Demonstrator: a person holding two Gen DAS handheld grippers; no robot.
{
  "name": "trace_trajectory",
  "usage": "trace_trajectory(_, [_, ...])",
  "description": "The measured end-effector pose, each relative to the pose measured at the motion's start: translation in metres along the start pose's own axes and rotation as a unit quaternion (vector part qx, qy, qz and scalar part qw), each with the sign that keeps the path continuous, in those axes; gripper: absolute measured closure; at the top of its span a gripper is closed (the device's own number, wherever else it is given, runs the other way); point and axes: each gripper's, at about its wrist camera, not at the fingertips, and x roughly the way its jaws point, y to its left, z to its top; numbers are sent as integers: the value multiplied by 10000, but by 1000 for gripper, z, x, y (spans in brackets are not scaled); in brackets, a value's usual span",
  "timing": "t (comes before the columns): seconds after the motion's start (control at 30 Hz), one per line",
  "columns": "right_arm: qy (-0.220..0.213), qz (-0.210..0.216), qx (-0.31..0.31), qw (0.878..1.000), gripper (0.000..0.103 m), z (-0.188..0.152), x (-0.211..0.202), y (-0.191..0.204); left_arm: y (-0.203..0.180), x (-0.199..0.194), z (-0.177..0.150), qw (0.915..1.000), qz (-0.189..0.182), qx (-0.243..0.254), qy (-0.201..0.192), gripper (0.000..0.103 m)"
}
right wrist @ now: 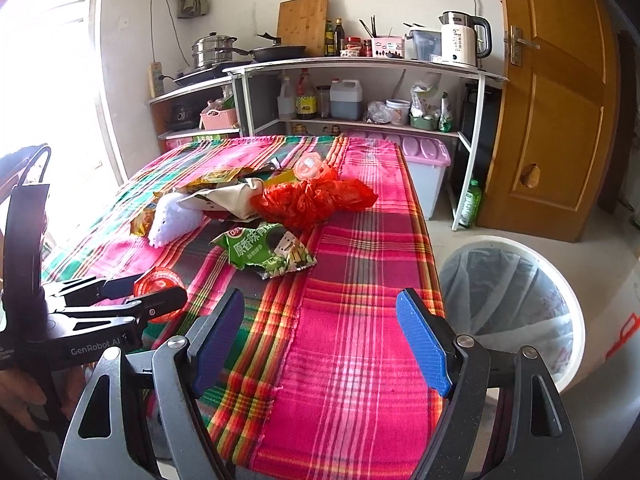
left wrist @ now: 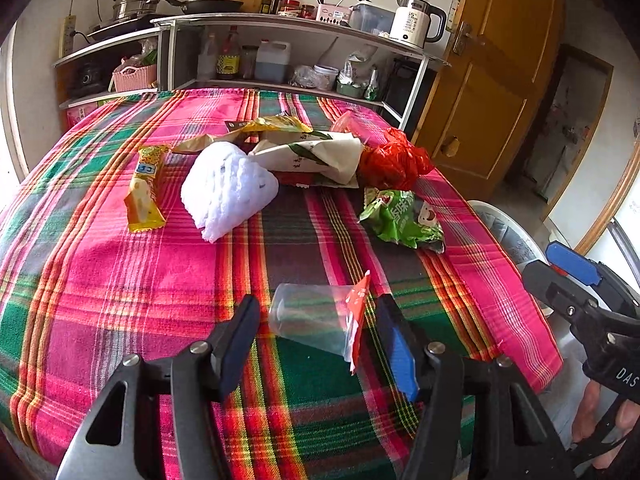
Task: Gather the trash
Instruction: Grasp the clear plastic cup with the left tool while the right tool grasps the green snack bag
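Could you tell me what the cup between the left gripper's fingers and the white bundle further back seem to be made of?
The cup looks like thin clear plastic: the plaid tablecloth shows through its wall; its peeled red lid seems glossy foil or film. The white bundle looks like soft foam netting, judging by its matte, dimpled mesh surface, though cloth cannot be ruled out.

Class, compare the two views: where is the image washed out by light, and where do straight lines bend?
Right wrist view: the window at left is blown out white; the door edge bows. Left wrist view: glare only at the left rim; the shelf unit arches.
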Motion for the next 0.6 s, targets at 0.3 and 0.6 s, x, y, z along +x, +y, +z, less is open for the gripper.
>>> trace_trajectory(0.3, [415, 494, -271, 9976, 24, 25, 38, 7, 10, -1, 3, 9999, -9, -130, -90, 60])
trace_trajectory(0.6, [867, 844, -719, 9900, 24, 42, 85, 22, 29, -7, 9, 9994, -29, -303, -184, 60])
